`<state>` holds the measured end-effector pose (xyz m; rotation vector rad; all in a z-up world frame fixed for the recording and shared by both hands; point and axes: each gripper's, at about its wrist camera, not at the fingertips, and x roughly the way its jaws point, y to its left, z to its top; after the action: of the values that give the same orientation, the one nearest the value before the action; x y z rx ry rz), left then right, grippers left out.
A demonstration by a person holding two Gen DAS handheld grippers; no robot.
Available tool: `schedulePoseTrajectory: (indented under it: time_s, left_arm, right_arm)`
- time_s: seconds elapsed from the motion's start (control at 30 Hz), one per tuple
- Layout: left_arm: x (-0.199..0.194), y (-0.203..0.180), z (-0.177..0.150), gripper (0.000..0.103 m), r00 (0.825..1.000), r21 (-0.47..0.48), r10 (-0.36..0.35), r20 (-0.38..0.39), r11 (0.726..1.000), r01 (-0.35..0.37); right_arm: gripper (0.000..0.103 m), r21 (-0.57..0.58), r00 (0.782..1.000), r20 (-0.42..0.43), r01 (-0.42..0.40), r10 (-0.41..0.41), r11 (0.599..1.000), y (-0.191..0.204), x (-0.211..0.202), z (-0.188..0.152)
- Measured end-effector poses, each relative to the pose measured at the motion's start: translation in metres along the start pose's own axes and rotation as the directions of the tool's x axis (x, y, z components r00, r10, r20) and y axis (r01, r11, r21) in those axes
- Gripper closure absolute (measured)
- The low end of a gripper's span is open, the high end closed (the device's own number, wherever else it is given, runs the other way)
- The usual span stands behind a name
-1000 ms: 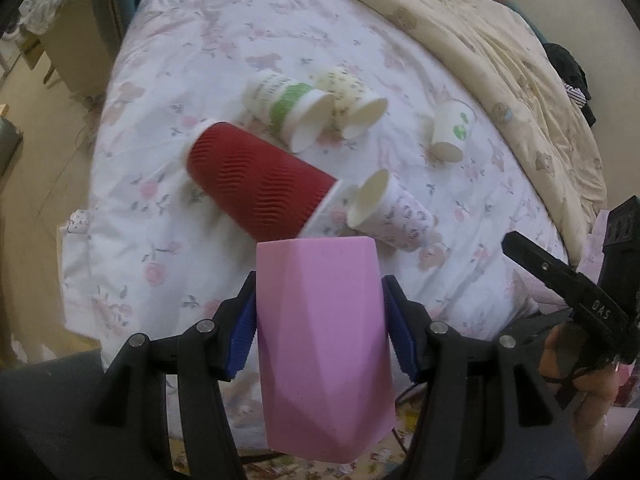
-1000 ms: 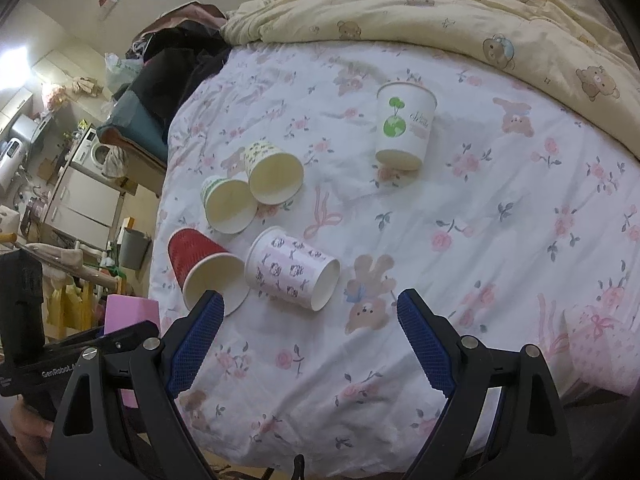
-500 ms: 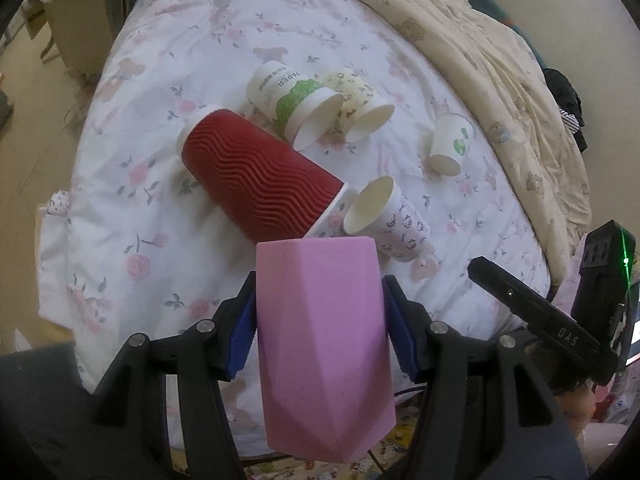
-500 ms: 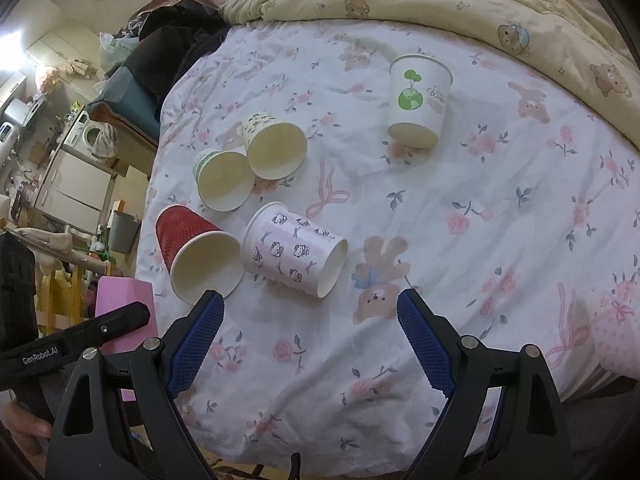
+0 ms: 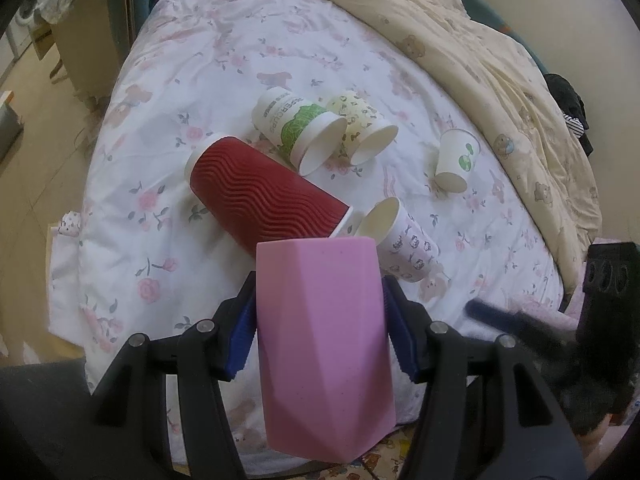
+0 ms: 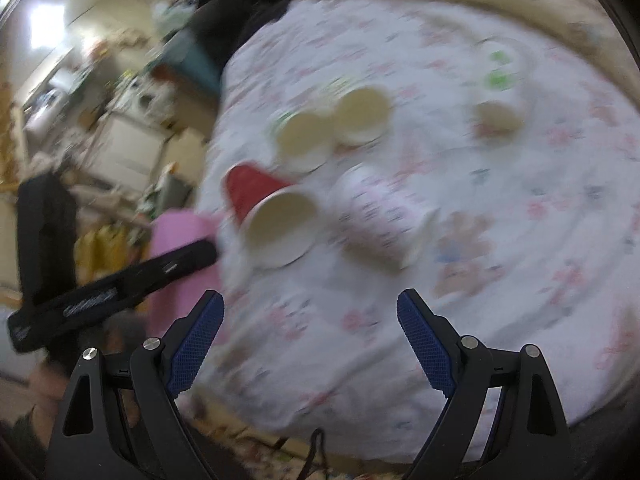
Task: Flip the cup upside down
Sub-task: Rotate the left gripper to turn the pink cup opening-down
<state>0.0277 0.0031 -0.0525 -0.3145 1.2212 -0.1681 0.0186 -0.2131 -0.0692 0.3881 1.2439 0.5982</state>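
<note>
My left gripper (image 5: 320,336) is shut on a pink faceted cup (image 5: 324,344), held at the near edge of the bed; the cup also shows in the blurred right wrist view (image 6: 180,240). My right gripper (image 6: 310,340) is open and empty above the bed's near edge. On the floral sheet lie a red ribbed cup (image 5: 264,196), a cat-print cup (image 5: 404,240), a green-and-white cup (image 5: 296,128) and a yellow patterned cup (image 5: 360,124), all on their sides. A small white cup with a green sprout (image 5: 456,160) lies further right.
A cream quilt (image 5: 460,48) is bunched along the bed's far right side. The right gripper body (image 5: 600,320) shows at the lower right of the left wrist view. Furniture and floor (image 5: 36,120) lie left of the bed.
The left gripper with the pink cup has moved in over the bed's edge toward the cups. The right gripper is swinging fast; its view is now blurred.
</note>
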Motion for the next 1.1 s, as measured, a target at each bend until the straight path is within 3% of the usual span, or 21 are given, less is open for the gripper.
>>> schedulePoseTrajectory:
  time_s: [0.1, 0.27, 0.73, 0.87, 1.0, 1.1]
  left_arm:
    - [0.002, -0.001, -0.001, 0.048, 1.000, -0.001, -0.009, -0.003, 1.000, 0.009]
    - [0.001, -0.009, -0.003, 0.048, 1.000, 0.028, -0.029, -0.007, 0.999, 0.030]
    - [-0.003, -0.020, -0.008, 0.049, 0.999, 0.094, -0.045, -0.025, 0.994, 0.047]
    - [-0.002, -0.018, -0.009, 0.050, 0.999, 0.088, -0.026, -0.030, 0.996, 0.029]
    - [-0.003, -0.013, -0.007, 0.050, 0.999, 0.079, 0.033, -0.006, 0.996, -0.032]
    - [0.003, -0.018, -0.007, 0.050, 0.997, 0.085, 0.074, -0.008, 0.994, -0.073]
  right_arm:
    - [0.012, -0.042, 0.994, -0.076, -0.087, 0.084, 0.995, 0.014, 0.013, -0.005]
    - [0.012, -0.090, 0.980, -0.121, -0.173, 0.161, 0.981, 0.035, 0.023, -0.013]
    - [0.012, -0.046, 0.986, -0.167, 0.009, -0.017, 0.999, 0.008, 0.037, -0.014]
    - [0.012, -0.050, 0.985, -0.173, 0.009, -0.018, 0.999, 0.009, 0.037, -0.016]
    - [0.012, -0.020, 0.995, -0.094, 0.029, -0.030, 0.999, -0.001, 0.014, -0.010]
    - [0.012, 0.123, 0.999, 0.030, 0.011, -0.015, 0.992, -0.033, -0.017, -0.003]
